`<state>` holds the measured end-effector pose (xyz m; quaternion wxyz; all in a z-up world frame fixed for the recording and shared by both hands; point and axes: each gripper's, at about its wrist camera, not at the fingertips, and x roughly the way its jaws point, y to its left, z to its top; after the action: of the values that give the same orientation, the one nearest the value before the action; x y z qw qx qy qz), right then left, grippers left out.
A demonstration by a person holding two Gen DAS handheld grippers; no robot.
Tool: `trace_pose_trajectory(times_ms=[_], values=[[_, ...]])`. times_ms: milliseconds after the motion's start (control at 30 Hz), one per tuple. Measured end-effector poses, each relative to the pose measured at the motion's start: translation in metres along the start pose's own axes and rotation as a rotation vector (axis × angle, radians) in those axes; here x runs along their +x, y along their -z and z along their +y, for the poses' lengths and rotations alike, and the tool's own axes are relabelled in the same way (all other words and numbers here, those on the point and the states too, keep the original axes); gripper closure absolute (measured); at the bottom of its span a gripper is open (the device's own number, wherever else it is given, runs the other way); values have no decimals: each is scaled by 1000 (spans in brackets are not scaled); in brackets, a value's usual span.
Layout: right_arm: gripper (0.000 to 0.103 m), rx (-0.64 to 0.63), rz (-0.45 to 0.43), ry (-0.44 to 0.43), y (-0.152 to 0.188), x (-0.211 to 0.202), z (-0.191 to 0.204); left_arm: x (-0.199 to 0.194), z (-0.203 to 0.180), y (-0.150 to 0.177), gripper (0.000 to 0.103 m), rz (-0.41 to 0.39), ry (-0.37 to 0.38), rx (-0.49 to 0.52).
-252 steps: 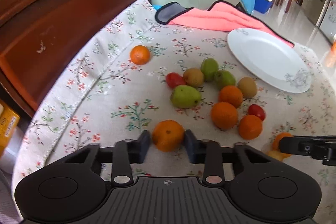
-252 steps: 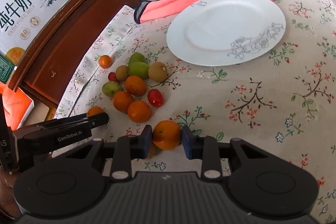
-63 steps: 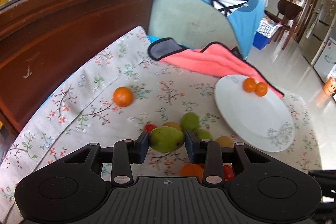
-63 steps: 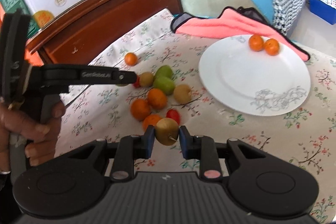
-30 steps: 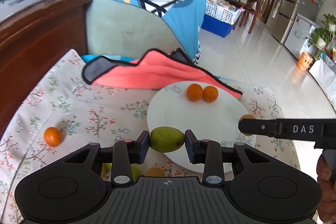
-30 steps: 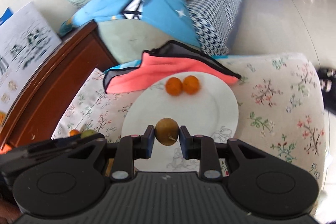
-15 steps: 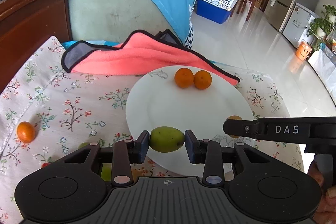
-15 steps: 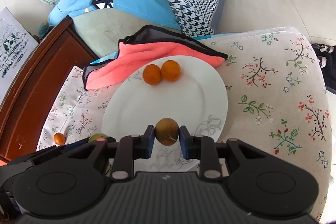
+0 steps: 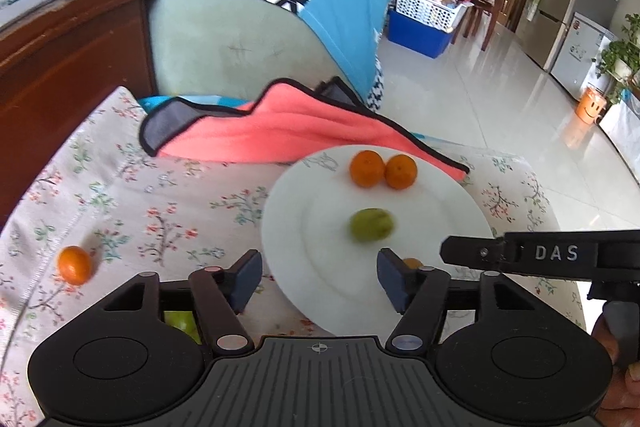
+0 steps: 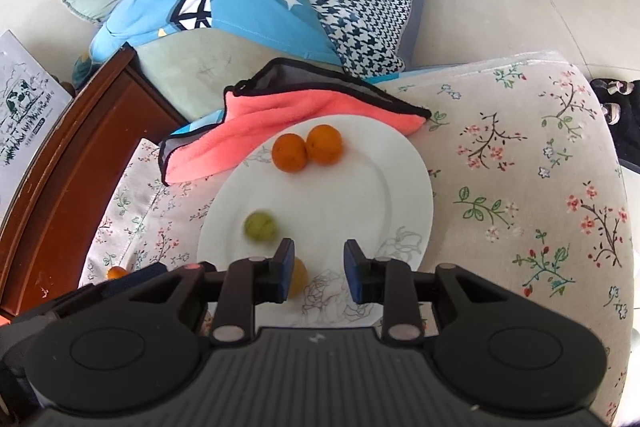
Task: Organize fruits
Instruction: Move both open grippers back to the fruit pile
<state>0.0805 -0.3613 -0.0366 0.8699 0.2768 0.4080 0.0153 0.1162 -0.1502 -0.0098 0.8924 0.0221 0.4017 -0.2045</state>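
**A:** How does the left tool (image 9: 320, 273) stand?

**B:** Its jaws are wide apart. They have just been opening, and nothing is between them. The green fruit (image 9: 371, 225) lies just beyond the pads, near the middle of the white plate (image 9: 280, 227). It is a little blurred and clear of both pads.

**A:** And the right tool (image 10: 320, 267)?

**B:** Its jaws are apart by a smaller gap and have just eased open a little. The gap itself is bare. The brown fruit (image 10: 301, 281) sits on the plate's near part, right beside the tool's left finger and half hidden behind it. It is blurred too, and I cannot tell whether it touches the finger.

**A:** What else is on the plate?

**B:** Two oranges (image 9: 383, 169) at the far side, touching each other. They are well apart from the green fruit.

**A:** And around the plate?

**B:** The plate rests on a surface covered by a floral cloth (image 9: 160, 211). A pink towel (image 9: 280, 139) with a dark border lies at the far edge, and the plate's rim overlaps it. Off to the left, well away from the plate, a small orange (image 9: 74, 265) lies alone on the cloth. Another green fruit (image 9: 180, 321) shows under the left tool's body.
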Motion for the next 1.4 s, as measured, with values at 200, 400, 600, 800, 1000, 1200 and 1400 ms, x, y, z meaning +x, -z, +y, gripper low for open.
trace_pose_trajectory(times_ms=[200, 400, 600, 800, 1000, 1200, 1400], values=[[73, -37, 1, -10, 1, -3, 6, -6, 13, -1, 37, 23, -25, -26], [67, -77, 31, -5, 4, -2, 12, -11, 22, 3, 32, 46, -47, -7], [67, -151, 40, -34, 10, -4, 22, -21, 38, 6, 25, 68, -57, 2], [64, -234, 37, -63, 18, -8, 37, -36, 59, 8, 22, 54, -57, -23], [57, -319, 59, -106, 29, -10, 54, -52, 69, 13, 21, 37, -46, -17], [57, -393, 87, -172, 43, -14, 72, -62, 78, 22, 21, 45, -58, -6], [56, -455, 120, -204, 63, -17, 86, -68, 90, 35, 21, 59, -74, -1]])
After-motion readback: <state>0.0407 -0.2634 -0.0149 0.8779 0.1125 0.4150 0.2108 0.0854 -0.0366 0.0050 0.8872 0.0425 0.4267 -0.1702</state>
